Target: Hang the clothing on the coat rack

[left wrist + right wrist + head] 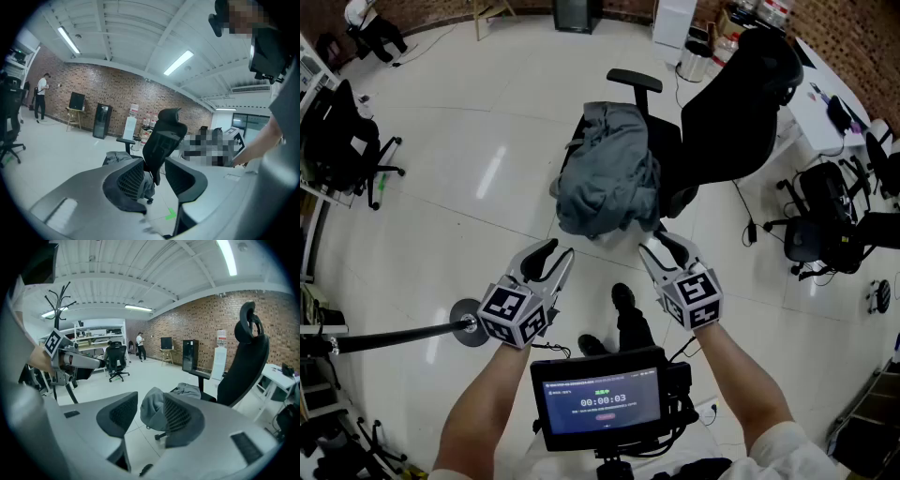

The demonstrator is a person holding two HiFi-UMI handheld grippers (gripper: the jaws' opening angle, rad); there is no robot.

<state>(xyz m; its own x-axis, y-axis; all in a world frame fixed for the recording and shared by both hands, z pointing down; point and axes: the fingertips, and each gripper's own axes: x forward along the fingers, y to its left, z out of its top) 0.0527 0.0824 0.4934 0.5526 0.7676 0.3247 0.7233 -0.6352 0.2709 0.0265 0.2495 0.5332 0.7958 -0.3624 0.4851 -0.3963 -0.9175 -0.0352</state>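
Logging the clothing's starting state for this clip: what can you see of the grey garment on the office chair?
The grey garment is a soft, matte fabric piece, crumpled into a loose heap with many folds. It lies on the seat of the black office chair, covering it and drooping over the near edge. Only the chair touches it.

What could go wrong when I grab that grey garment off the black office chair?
The crumpled grey garment is heaped on the black wheeled office chair; a tug may roll the chair or snag its armrest. The left tool and right tool are open, short of the cloth; pinching one loose fold could let the rest drag on the floor. The black coat rack has its round base by your feet, a likely trip point.
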